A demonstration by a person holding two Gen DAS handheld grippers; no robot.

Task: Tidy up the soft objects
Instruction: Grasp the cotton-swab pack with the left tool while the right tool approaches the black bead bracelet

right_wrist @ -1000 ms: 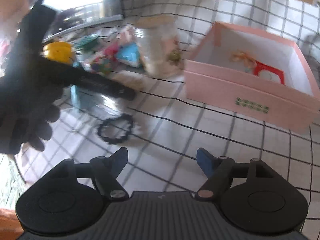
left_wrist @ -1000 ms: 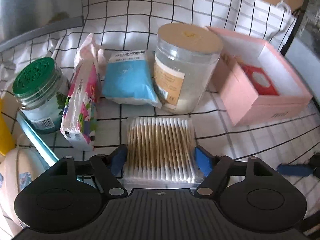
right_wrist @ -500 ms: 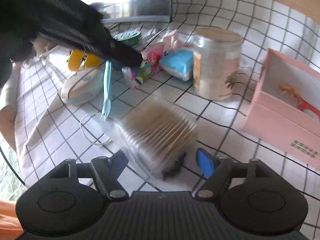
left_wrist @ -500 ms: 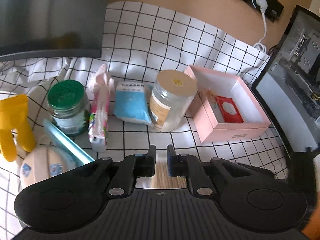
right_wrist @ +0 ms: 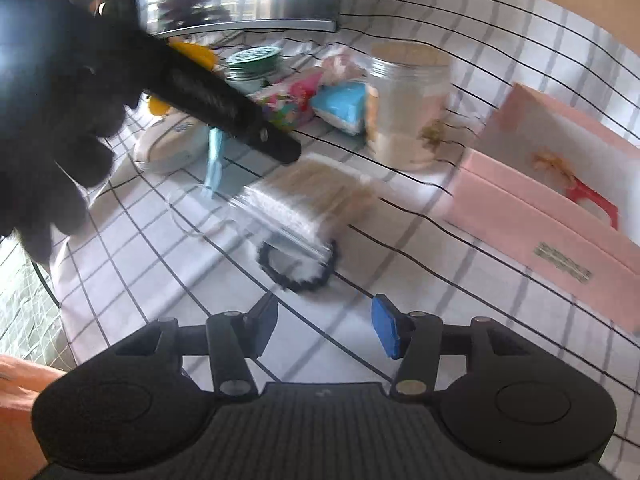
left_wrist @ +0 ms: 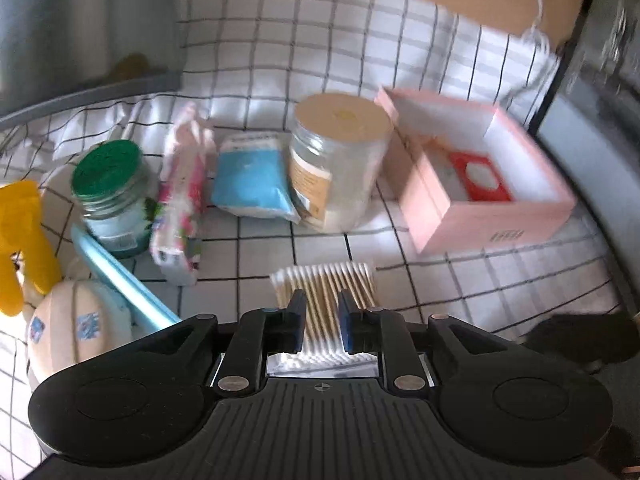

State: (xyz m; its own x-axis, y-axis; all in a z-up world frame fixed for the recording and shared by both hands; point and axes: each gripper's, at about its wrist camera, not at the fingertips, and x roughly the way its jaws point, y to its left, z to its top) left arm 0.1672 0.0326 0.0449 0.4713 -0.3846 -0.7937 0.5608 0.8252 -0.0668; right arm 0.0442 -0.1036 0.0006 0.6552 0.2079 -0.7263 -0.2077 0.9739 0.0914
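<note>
Left wrist view: the left gripper (left_wrist: 322, 326) is clenched on a clear swab pack (left_wrist: 325, 285), its jaws having just eased a little wider while the pads still pinch the pack's near end. The right wrist view shows that pack (right_wrist: 304, 204) raised off the counter (right_wrist: 160, 248), above a black hair tie (right_wrist: 298, 266). The right gripper (right_wrist: 325, 326) is released, with nothing between its jaws, which have just been closing part way.

The job looks barely begun. The pink box (left_wrist: 486, 216) sits open at the right, holding a red item (left_wrist: 478, 178) and something pale beside it that is too blurred to name — the rest of its floor is bare. Left to sort, by my reading, are the floral tissue pack (left_wrist: 180, 204), the blue packet (left_wrist: 252, 180), the round pouch (left_wrist: 66, 328) and the hair tie. The big jar (left_wrist: 338, 160) stays capped, pale contents low inside; the green-lidded jar (left_wrist: 112, 188) is capped too — its contents unclear. The swab pack is well apart from the box.
</note>
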